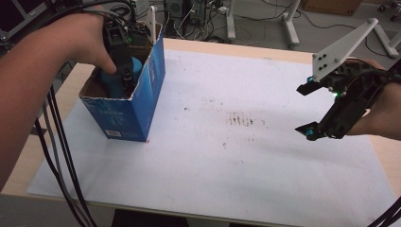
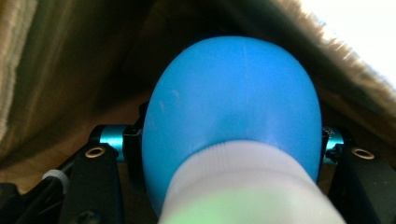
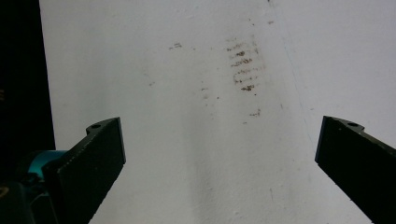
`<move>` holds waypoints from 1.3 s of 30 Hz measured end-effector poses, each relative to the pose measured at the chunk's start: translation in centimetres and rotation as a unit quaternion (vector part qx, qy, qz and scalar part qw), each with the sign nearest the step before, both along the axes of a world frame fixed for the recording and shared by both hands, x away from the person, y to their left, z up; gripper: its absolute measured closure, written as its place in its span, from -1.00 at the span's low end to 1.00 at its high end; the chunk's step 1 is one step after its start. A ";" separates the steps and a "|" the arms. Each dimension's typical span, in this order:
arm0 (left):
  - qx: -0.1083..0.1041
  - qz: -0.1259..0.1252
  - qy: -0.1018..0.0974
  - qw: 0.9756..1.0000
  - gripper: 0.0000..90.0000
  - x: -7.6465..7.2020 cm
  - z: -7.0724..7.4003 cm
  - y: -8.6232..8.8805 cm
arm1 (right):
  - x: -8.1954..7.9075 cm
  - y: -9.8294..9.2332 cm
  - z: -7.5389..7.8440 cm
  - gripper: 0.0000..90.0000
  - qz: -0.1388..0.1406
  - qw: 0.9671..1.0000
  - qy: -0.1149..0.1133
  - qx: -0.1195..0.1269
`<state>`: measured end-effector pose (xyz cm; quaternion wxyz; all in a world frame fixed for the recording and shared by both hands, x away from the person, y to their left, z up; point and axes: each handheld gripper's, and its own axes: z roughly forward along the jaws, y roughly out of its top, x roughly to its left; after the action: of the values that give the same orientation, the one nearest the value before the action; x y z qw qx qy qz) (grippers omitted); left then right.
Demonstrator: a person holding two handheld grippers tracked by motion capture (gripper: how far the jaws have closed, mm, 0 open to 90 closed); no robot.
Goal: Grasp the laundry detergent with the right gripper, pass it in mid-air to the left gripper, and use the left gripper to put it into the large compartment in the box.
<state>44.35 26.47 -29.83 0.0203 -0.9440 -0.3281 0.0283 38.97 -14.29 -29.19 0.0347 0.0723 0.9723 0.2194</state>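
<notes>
An open blue cardboard box (image 1: 127,113) stands at the table's far left. My left gripper (image 1: 126,82) reaches down into it from above, held by a hand. In the left gripper view my left gripper (image 2: 231,140) is shut on a rounded blue object (image 2: 233,98) with a white ribbed part at its near end, and brown box walls (image 2: 56,70) rise around it. The blue object (image 1: 137,68) also peeks over the box rim. At the right, my right gripper (image 1: 306,111) hovers over the white sheet. Its jaws (image 3: 219,140) stand wide open with nothing between them.
A white sheet (image 1: 227,156) covers most of the wooden table and carries dark smudges (image 1: 243,119) near the middle. Black cables (image 1: 56,156) trail off the table's left front edge. Stands and more cables crowd the floor (image 1: 265,19) beyond the far edge.
</notes>
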 end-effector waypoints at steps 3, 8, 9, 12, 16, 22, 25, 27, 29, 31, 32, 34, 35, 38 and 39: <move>0.000 0.002 -0.001 1.000 -0.15 -0.1 0.0 0.1 | 0.2 0.1 -0.3 -0.99 -0.001 1.000 0.003 0.000; -0.010 0.009 0.001 1.000 -0.20 -0.1 0.3 0.2 | 0.2 0.2 -0.5 -0.99 0.001 1.000 0.004 -0.001; -0.013 0.010 -0.001 1.000 -0.22 -0.1 0.4 0.2 | 0.2 0.2 -0.5 -0.99 0.001 1.000 0.004 0.000; -0.015 0.019 -0.003 1.000 -0.31 -0.2 0.9 0.3 | 0.1 0.1 -0.4 -0.99 0.002 1.000 0.004 0.000; -0.016 0.023 -0.007 1.000 -0.35 -0.4 1.4 0.3 | 0.0 0.0 -0.3 -0.99 0.003 1.000 0.002 0.001; -0.014 0.031 -0.016 0.999 -0.42 -0.6 2.5 0.3 | -0.3 0.0 -0.2 -0.99 0.004 1.000 0.001 0.003; -0.016 0.032 -0.020 0.999 -0.44 -0.8 3.2 0.2 | -0.3 0.0 -0.1 -0.99 0.007 1.000 0.000 0.004; -0.015 0.032 -0.022 0.999 -0.45 -1.0 3.7 0.2 | -0.3 -0.1 0.0 -0.99 0.006 1.000 0.000 0.006; -0.013 0.032 -0.025 0.999 -0.46 -1.1 4.3 0.1 | -0.3 -0.2 0.1 -0.99 0.004 1.000 0.001 0.005; -0.010 0.032 -0.027 0.999 -0.51 -1.2 4.9 0.0 | -0.2 -0.4 0.1 -0.99 0.003 1.000 0.000 0.006; -0.008 0.033 -0.027 0.999 -0.51 -1.3 5.1 0.0 | -0.2 -0.5 0.2 -0.99 0.002 1.000 0.001 0.007; -0.005 0.031 -0.030 0.999 -0.51 -1.4 5.6 -0.2 | -0.3 -0.6 0.2 -0.99 0.002 1.000 0.001 0.008; -0.004 0.033 -0.031 0.999 -0.53 -1.5 5.8 -0.3 | -0.3 -0.7 0.2 -0.99 0.002 1.000 0.001 0.009; 0.004 0.031 -0.035 0.999 -0.58 -1.6 6.5 -0.5 | -0.3 -1.0 0.4 -0.99 0.002 1.000 0.002 0.010; 0.004 0.031 -0.035 0.999 -0.61 -1.6 6.5 -0.5 | -0.3 -1.0 0.4 -0.99 0.002 1.000 0.002 0.010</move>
<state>42.77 25.96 -23.33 0.0119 -0.9339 -0.3574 -0.0053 38.63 -15.25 -28.81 0.0313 0.0708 0.9704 0.2289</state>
